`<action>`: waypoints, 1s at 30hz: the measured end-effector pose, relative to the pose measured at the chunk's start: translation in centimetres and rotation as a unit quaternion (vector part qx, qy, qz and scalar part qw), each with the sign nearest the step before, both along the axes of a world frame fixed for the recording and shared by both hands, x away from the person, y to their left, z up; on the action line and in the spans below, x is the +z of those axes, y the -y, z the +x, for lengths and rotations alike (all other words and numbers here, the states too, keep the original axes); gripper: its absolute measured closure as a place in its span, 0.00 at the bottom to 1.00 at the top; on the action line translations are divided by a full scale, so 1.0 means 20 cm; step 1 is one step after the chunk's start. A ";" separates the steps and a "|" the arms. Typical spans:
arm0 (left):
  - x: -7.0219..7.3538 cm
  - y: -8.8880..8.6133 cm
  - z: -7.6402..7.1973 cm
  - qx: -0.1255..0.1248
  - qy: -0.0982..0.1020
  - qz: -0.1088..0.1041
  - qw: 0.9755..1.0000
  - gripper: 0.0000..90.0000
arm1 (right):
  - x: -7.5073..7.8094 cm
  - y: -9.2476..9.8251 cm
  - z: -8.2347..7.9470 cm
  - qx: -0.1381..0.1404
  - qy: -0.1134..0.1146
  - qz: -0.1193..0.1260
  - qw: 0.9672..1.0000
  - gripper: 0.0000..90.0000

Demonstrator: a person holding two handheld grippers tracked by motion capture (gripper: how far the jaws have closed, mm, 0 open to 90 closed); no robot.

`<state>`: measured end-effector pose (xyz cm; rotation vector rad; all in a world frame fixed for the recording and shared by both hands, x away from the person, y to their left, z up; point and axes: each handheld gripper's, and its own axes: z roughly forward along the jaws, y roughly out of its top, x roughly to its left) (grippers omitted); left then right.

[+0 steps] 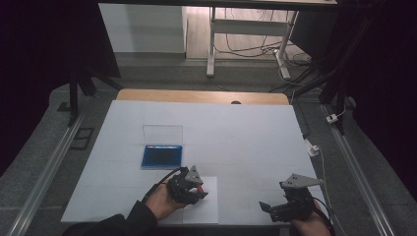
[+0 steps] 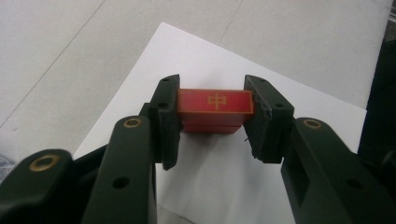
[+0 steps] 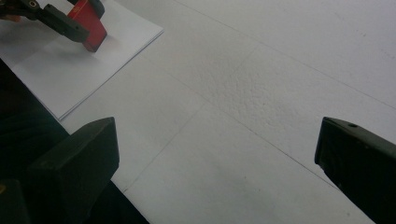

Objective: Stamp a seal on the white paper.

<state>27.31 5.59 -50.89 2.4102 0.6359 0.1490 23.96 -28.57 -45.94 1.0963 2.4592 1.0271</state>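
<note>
Red rectangular stamp block (image 2: 215,110) pinched in my left gripper (image 2: 212,116) over white paper sheet (image 2: 219,177); my right gripper (image 3: 215,158) spread, nothing between.

White-covered table (image 1: 246,132); white paper sheet (image 1: 209,209), open blue case (image 1: 162,156).

block (image 2: 215,106): red, with a gold sign and gold edge line
tray (image 1: 162,156): blue
paper (image 2: 219,172): white
bench (image 1: 246,142): white
left tool (image 2: 212,109): black
</note>
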 end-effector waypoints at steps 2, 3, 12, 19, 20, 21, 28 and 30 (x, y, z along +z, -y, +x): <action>0.00 0.00 0.00 -0.002 0.001 0.004 1.000 0.65 | 0.00 0.00 0.00 0.000 0.001 0.000 1.000 0.00; 0.01 0.01 0.00 -0.004 0.001 0.006 1.000 0.65 | 0.00 0.00 0.00 0.000 0.001 0.000 1.000 0.00; 0.02 0.01 0.01 -0.013 0.004 0.014 1.000 0.65 | 0.00 0.00 0.00 0.000 0.000 0.000 1.000 0.00; 0.04 0.01 0.01 -0.012 0.011 0.013 1.000 0.65 | 0.00 0.00 0.00 -0.001 0.000 0.000 1.000 0.00; 0.05 0.00 0.01 -0.011 0.012 0.010 1.000 0.65 | 0.00 0.00 0.00 -0.001 0.000 0.000 1.000 0.00; 0.05 0.00 0.01 -0.010 0.013 0.007 1.000 0.65 | 0.00 0.00 0.00 -0.001 0.000 0.000 1.000 0.00; 0.11 -0.04 0.01 -0.010 0.008 -0.014 1.000 0.65 | 0.00 0.00 0.00 -0.001 0.000 -0.001 1.000 0.00; 0.12 -0.05 0.01 -0.009 0.006 -0.022 1.000 0.65 | 0.00 0.00 0.00 -0.001 0.000 0.000 1.000 0.00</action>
